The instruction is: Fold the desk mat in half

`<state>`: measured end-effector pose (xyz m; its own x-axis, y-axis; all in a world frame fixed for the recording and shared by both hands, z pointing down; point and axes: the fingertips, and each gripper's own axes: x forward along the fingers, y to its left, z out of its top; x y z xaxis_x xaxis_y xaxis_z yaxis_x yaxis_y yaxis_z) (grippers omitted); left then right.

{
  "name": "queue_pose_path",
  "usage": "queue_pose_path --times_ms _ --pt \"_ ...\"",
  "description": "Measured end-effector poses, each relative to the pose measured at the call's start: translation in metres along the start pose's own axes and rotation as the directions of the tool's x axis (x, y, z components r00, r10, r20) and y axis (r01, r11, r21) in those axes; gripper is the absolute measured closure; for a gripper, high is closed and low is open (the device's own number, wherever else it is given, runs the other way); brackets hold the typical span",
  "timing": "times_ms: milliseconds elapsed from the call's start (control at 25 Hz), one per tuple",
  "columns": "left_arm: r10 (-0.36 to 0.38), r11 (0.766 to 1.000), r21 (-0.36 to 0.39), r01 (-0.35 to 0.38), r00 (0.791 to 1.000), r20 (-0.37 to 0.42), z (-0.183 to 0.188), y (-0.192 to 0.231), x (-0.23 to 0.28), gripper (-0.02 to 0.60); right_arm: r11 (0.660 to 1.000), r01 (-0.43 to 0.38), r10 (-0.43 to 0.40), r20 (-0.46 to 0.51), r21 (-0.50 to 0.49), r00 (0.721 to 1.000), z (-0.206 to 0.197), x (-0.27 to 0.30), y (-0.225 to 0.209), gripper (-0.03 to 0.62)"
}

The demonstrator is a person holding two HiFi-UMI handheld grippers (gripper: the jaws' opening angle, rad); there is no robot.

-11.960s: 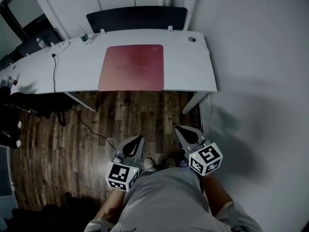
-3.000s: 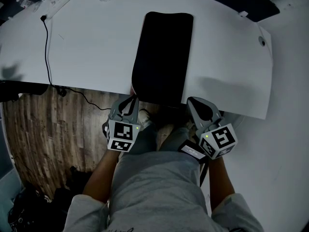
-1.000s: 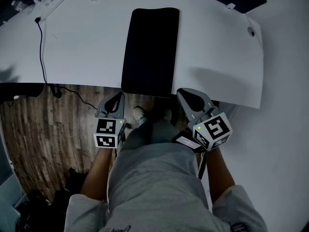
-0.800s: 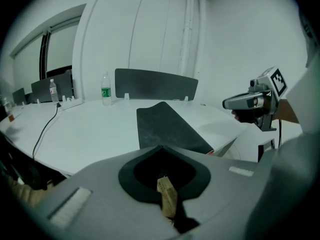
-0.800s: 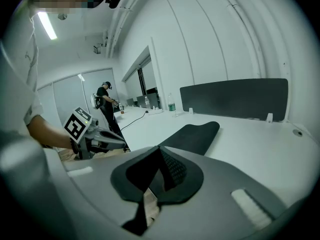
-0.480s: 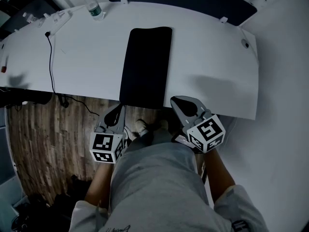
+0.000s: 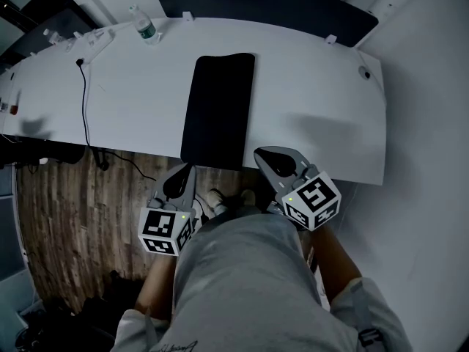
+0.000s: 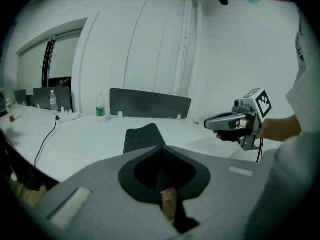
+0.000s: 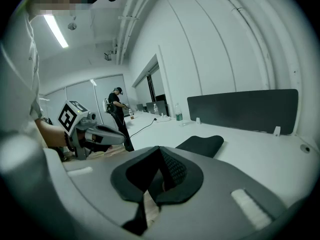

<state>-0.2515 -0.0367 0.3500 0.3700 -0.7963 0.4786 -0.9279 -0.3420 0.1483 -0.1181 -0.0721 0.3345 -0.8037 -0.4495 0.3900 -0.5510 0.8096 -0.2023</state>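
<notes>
The desk mat lies folded on the white desk, a narrow black strip with its near end at the desk's front edge. It also shows in the left gripper view as a mat ahead of the jaws, and in the right gripper view as a mat with a rounded fold. My left gripper is shut and empty, just off the front edge, left of the mat's near end. My right gripper is shut and empty at the edge, right of the mat. Neither touches the mat.
A water bottle and a black cable sit on the desk's left part. A dark panel runs along its back edge. Wooden floor lies below left. A person stands far off in the right gripper view.
Twelve seconds ago the mat lay open, red face up; now it is folded, black side out. Over the last second both grippers drew slightly back from the desk edge.
</notes>
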Motion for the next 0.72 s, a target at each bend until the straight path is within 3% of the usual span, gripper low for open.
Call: queue_pose_path --times_ms 720 --pt "0.021 1.000 -0.008 -0.021 1.000 0.020 0.001 0.004 -0.025 0.561 1.000 -0.026 0.026 0.007 -0.007 1.000 0.012 0.007 0.024 0.589"
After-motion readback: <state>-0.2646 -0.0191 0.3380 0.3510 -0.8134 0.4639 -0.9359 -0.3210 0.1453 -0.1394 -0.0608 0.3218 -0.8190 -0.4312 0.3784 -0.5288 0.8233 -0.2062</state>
